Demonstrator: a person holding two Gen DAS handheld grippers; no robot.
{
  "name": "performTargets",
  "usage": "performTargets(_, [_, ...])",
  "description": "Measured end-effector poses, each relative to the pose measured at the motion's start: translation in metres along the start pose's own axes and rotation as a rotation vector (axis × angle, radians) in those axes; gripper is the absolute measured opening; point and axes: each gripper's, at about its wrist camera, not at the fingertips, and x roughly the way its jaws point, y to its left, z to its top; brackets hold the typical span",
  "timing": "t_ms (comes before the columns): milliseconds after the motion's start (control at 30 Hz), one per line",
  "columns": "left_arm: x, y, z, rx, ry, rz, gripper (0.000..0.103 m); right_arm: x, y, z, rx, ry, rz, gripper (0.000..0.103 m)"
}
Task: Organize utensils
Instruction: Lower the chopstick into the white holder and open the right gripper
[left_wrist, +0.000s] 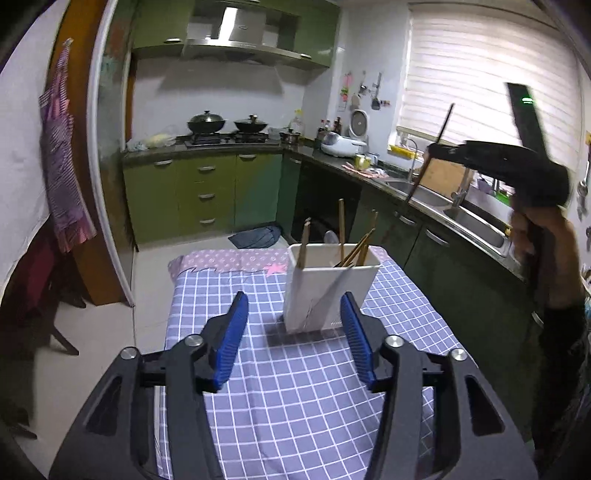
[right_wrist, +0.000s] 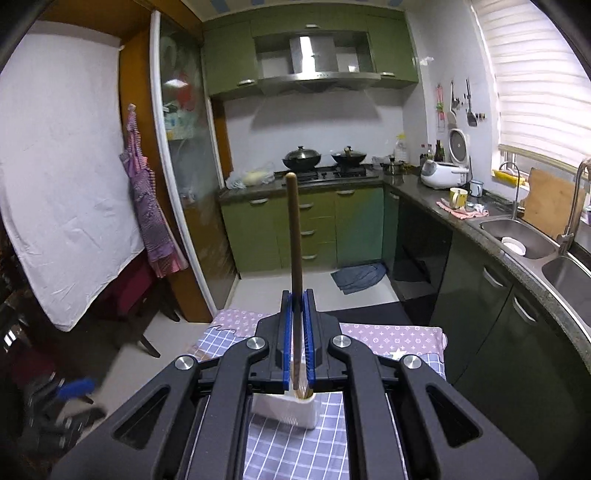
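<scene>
A white utensil holder (left_wrist: 325, 291) stands on the table's blue checked cloth (left_wrist: 295, 406) with several wooden chopsticks (left_wrist: 341, 229) leaning in it. My left gripper (left_wrist: 294, 297) is open just short of the holder, nothing between its blue pads (left_wrist: 236, 339). Up at the right, a hand holds my right gripper (left_wrist: 436, 149), shut on one dark chopstick (left_wrist: 430, 162) that slants up and down through it. In the right wrist view that gripper (right_wrist: 297, 295) clamps the chopstick (right_wrist: 295, 229) upright, above the holder (right_wrist: 284, 410). The left gripper (right_wrist: 74, 387) shows as a blur at lower left.
A green L-shaped kitchen counter runs behind and along the right, with a double sink (right_wrist: 524, 240), a rice cooker (right_wrist: 443, 173) and two woks on the stove (right_wrist: 325, 170). A purple apron (right_wrist: 147, 206) hangs at left above a dark chair (left_wrist: 37, 295). A pink patterned cloth (left_wrist: 229, 258) covers the table's far end.
</scene>
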Motion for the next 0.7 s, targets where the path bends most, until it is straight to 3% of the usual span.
performTargets(200, [-0.009, 0.010, -0.031, -0.061, -0.037, 0.005, 0.057, 0.066, -0.006, -0.023, 0.030, 0.134, 0.008, 0.007])
performTargets(267, [-0.009, 0.006, -0.038, -0.044, -0.052, 0.020, 0.062, 0.077, -0.005, -0.034, 0.026, 0.162, 0.012, 0.007])
performTargets(400, [-0.013, -0.001, -0.047, -0.029, -0.090, 0.051, 0.064, 0.091, -0.005, -0.053, 0.019, 0.196, 0.012, 0.007])
performTargets(567, [-0.015, -0.005, -0.051, -0.025, -0.118, 0.079, 0.072, 0.065, -0.009, -0.059, 0.032, 0.151, 0.021, 0.011])
performTargets(700, [-0.012, -0.005, -0.054, -0.034, -0.124, 0.076, 0.075, 0.009, -0.010, -0.068, 0.032, 0.058, 0.046, 0.016])
